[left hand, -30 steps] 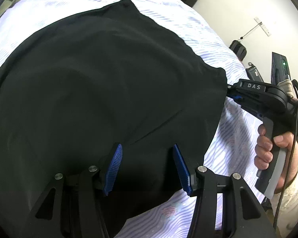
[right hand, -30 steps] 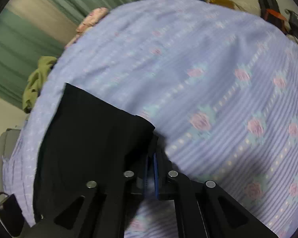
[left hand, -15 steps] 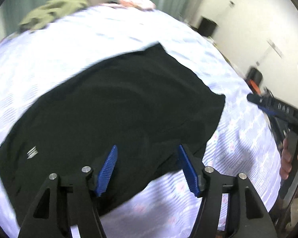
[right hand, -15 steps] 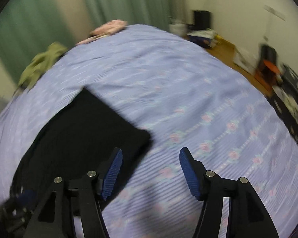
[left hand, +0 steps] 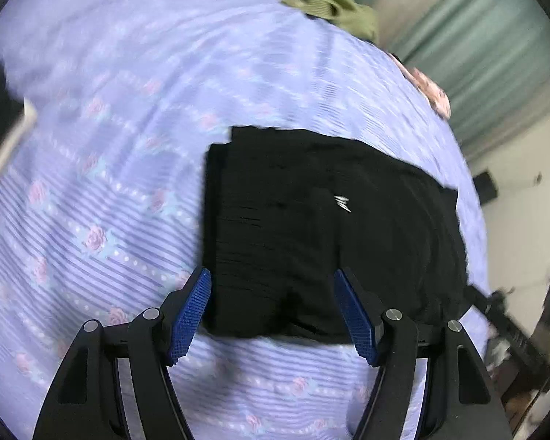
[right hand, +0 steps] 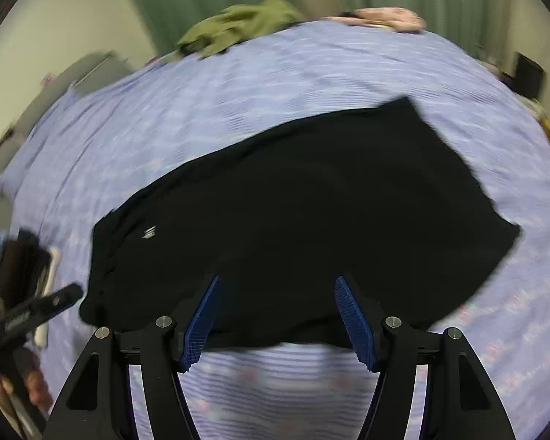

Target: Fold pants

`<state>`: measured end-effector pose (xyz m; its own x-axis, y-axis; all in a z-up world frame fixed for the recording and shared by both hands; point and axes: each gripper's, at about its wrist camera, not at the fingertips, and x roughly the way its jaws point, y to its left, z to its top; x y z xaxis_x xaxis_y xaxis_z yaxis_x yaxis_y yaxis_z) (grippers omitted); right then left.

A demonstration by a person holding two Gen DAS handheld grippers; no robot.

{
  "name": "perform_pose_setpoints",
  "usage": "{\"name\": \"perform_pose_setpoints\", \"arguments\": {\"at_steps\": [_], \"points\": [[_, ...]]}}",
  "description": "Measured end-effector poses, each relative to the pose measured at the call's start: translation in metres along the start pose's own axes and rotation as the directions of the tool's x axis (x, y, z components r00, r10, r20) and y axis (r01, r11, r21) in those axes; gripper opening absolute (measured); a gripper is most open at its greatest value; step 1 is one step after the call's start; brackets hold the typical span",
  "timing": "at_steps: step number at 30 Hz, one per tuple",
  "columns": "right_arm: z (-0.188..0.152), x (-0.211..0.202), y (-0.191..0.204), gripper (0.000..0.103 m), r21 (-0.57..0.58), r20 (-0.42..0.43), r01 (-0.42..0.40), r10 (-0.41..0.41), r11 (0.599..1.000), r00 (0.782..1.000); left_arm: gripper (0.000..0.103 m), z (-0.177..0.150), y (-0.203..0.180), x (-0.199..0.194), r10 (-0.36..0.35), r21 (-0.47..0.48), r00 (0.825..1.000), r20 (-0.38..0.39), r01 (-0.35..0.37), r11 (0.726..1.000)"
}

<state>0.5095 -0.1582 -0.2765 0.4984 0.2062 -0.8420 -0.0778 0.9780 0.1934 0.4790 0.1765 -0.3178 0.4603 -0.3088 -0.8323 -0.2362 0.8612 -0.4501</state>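
Note:
The black pants [left hand: 311, 227] lie folded flat on the lilac flowered bedspread [left hand: 91, 190], a small white logo facing up. My left gripper [left hand: 271, 293] is open and empty, held above the pants' near edge by the waistband end. In the right wrist view the pants [right hand: 311, 212] spread across the middle of the bed. My right gripper [right hand: 275, 297] is open and empty, above the pants' near edge. The left gripper's tip [right hand: 36, 308] shows at the left of the right wrist view.
An olive-green garment [right hand: 238, 25] and a pink cloth [right hand: 388, 18] lie at the far edge of the bed by green curtains. A grey piece of furniture [right hand: 55, 88] stands left of the bed. Dark gear sits on the floor at the right [left hand: 484, 187].
My right gripper has let go of the pants' corner and opened. Both grippers have pulled back and up from the pants; the views have swung and are blurred. The pants now lie flat.

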Motion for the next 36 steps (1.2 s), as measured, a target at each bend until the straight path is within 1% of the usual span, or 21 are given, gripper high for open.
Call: {"name": "perform_pose_setpoints", "arguments": {"at_steps": [3, 6, 9, 12, 14, 17, 18, 20, 21, 22, 23, 25, 27, 28, 29, 30, 31, 32, 33, 34, 36], "points": [[0.002, 0.012, 0.033, 0.065, -0.096, -0.006, -0.028, 0.028, 0.995, 1.000, 0.068, 0.007, 0.019, 0.018, -0.076, -0.076, 0.997, -0.025, 0.074, 0.994], [0.005, 0.020, 0.047, 0.065, -0.138, -0.013, -0.043, 0.042, 0.990, 0.999, 0.068, 0.019, 0.030, 0.032, -0.071, -0.113, 0.997, -0.005, 0.070, 0.991], [0.011, 0.033, 0.051, 0.065, -0.127, -0.033, -0.058, 0.054, 0.990, 0.998, 0.069, 0.031, 0.040, 0.049, -0.073, -0.143, 0.997, -0.011, 0.071, 0.987], [0.016, 0.047, 0.054, 0.065, -0.101, -0.059, -0.089, 0.083, 0.991, 0.995, 0.071, 0.033, 0.046, 0.063, -0.082, -0.137, 0.996, -0.044, 0.075, 0.988], [0.016, 0.052, 0.054, 0.065, -0.082, -0.069, -0.110, 0.104, 0.991, 0.992, 0.074, 0.037, 0.045, 0.073, -0.100, -0.123, 0.994, -0.050, 0.094, 0.988], [0.015, 0.057, 0.056, 0.065, -0.060, -0.076, -0.113, 0.109, 0.992, 0.991, 0.074, 0.035, 0.049, 0.077, -0.167, -0.152, 0.985, -0.039, 0.159, 0.975], [0.014, 0.058, 0.056, 0.065, -0.055, -0.077, -0.116, 0.112, 0.992, 0.991, 0.073, 0.034, 0.050, 0.076, -0.190, -0.161, 0.981, -0.034, 0.182, 0.970], [0.011, 0.059, 0.058, 0.065, -0.055, -0.081, -0.115, 0.110, 0.992, 0.991, 0.058, 0.033, 0.052, 0.076, -0.250, -0.187, 0.967, -0.038, 0.239, 0.953], [0.009, 0.058, 0.060, 0.065, -0.058, -0.086, -0.115, 0.110, 0.992, 0.990, 0.054, 0.032, 0.052, 0.074, -0.277, -0.194, 0.960, -0.045, 0.264, 0.945], [0.007, 0.058, 0.062, 0.065, -0.058, -0.090, -0.122, 0.117, 0.991, 0.989, 0.050, 0.029, 0.052, 0.071, -0.318, -0.198, 0.947, -0.048, 0.303, 0.932], [0.007, 0.057, 0.064, 0.065, -0.059, -0.093, -0.134, 0.128, 0.989, 0.987, 0.047, 0.027, 0.053, 0.068, -0.385, -0.202, 0.922, -0.045, 0.369, 0.907], [0.006, 0.054, 0.068, 0.065, -0.062, -0.093, -0.152, 0.146, 0.986, 0.985, 0.043, 0.024, 0.056, 0.058, -0.465, -0.213, 0.885, -0.022, 0.450, 0.867], [0.005, 0.050, 0.075, 0.065, -0.081, -0.084, -0.160, 0.153, 0.984, 0.985, 0.042, 0.020, 0.059, 0.045, -0.556, -0.235, 0.831, 0.030, 0.547, 0.804], [0.005, 0.048, 0.079, 0.065, -0.095, -0.078, -0.163, 0.156, 0.982, 0.985, 0.042, 0.019, 0.058, 0.040, -0.607, -0.242, 0.792, 0.064, 0.602, 0.761], [0.005, 0.047, 0.082, 0.065, -0.109, -0.074, -0.166, 0.159, 0.980, 0.985, 0.042, 0.019, 0.057, 0.040, -0.643, -0.245, 0.761, 0.083, 0.641, 0.728], [0.004, 0.046, 0.087, 0.065, -0.129, -0.071, -0.177, 0.169, 0.976, 0.983, 0.042, 0.020, 0.055, 0.044, -0.656, -0.252, 0.749, 0.088, 0.654, 0.713], [0.004, 0.045, 0.090, 0.065, -0.139, -0.068, -0.190, 0.182, 0.972, 0.981, 0.042, 0.021, 0.054, 0.051, -0.656, -0.265, 0.751, 0.082, 0.651, 0.712], [0.004, 0.045, 0.092, 0.065, -0.143, -0.065, -0.201, 0.193, 0.969, 0.979, 0.042, 0.022, 0.055, 0.060, -0.641, -0.292, 0.764, 0.073, 0.631, 0.719], [0.004, 0.045, 0.093, 0.065, -0.140, -0.064, -0.203, 0.196, 0.969, 0.978, 0.042, 0.023, 0.057, 0.069, -0.610, -0.324, 0.791, 0.057, 0.592, 0.738], [0.005, 0.045, 0.092, 0.065, -0.137, -0.066, -0.199, 0.191, 0.970, 0.979, 0.042, 0.022, 0.057, 0.076, -0.562, -0.339, 0.827, 0.032, 0.537, 0.772], [0.007, 0.047, 0.089, 0.065, -0.132, -0.068, -0.180, 0.172, 0.975, 0.983, 0.042, 0.020, 0.057, 0.084, -0.495, -0.329, 0.869, -0.014, 0.464, 0.823]]}}
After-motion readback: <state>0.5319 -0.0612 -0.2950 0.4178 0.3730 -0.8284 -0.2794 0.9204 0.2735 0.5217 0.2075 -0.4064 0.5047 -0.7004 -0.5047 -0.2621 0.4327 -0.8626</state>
